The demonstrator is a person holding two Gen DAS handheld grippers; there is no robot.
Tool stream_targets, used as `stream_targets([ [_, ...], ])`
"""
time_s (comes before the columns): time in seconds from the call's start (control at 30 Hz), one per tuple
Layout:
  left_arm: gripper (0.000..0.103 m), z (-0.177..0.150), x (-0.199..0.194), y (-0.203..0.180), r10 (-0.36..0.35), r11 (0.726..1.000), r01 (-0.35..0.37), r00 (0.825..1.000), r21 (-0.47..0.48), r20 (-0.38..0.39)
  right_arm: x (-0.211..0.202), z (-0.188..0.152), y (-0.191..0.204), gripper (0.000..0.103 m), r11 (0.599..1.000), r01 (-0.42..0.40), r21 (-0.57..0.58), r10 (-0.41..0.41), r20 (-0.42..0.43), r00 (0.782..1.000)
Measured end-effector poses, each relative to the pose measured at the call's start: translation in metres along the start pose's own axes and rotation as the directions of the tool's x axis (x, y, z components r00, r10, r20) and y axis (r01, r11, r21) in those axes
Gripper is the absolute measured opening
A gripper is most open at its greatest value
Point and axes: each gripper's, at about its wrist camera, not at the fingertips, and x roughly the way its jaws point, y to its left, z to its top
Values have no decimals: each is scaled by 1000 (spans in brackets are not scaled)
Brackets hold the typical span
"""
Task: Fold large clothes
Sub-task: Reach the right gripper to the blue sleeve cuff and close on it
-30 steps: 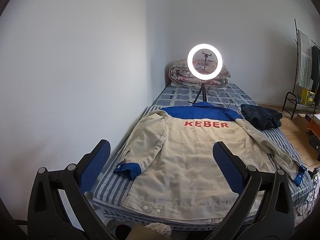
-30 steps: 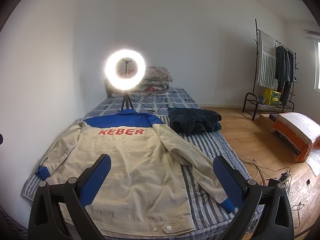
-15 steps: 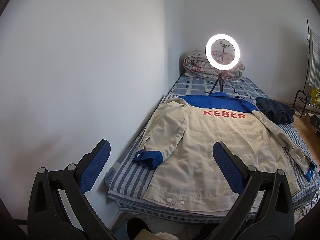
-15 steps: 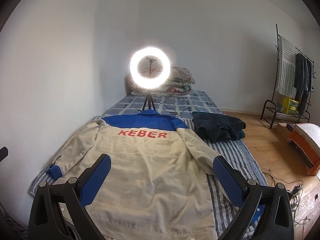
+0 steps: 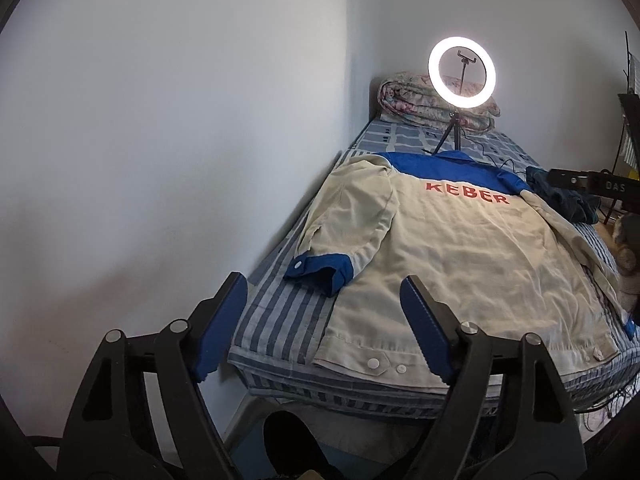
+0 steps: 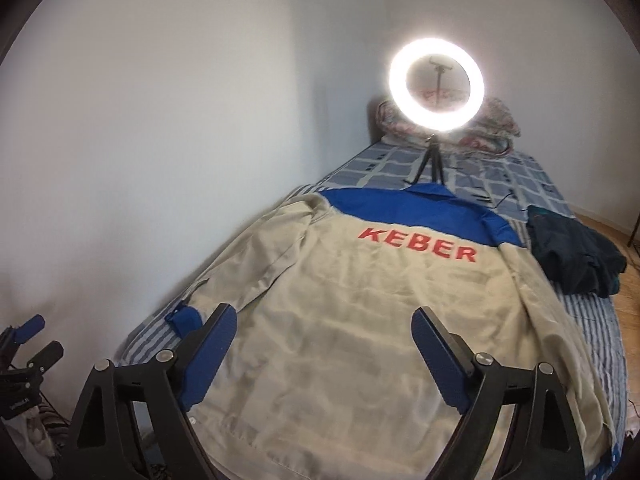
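Evidently the approach is in hand: the jacket (image 5: 460, 256) lies flat, back up, on the bed (image 5: 280, 312), while the left gripper (image 5: 324, 324) and right gripper (image 6: 324, 360), jaws closing on nothing, next need the hem near six o'clock.

Beige jacket (image 6: 352, 332) with blue yoke, spread back-up on striped bed (image 5: 280, 312)

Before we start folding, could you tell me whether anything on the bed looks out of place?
The jacket lies flat, back up. A lit ring light on its tripod stands on the bed just behind the collar, and a dark crumpled garment lies beside the jacket's shoulder.
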Motion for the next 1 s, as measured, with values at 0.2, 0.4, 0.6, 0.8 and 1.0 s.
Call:
stream_targets([
  [0.2,62,-4,21,1,-45,999,45,997,-7,-55,74,4,34,74,990,-143,4,142,-151,978],
  [0.4,62,-2,40,3,-82,997,80,993,-22,-89,144,2,57,70,972,-222,82,236,-280,930],
  [0.6,58,-1,60,2,-96,995,96,989,-1,-116,215,-1,86,64,933,-266,243,350,-432,831],
  [0.8,58,-4,71,9,-108,994,106,983,-24,-148,276,-14,105,61,878,-216,426,438,-537,721],
  [1.0,58,-6,82,21,-108,993,98,978,-66,-179,300,-20,117,62,889,-133,438,399,-600,693],
])
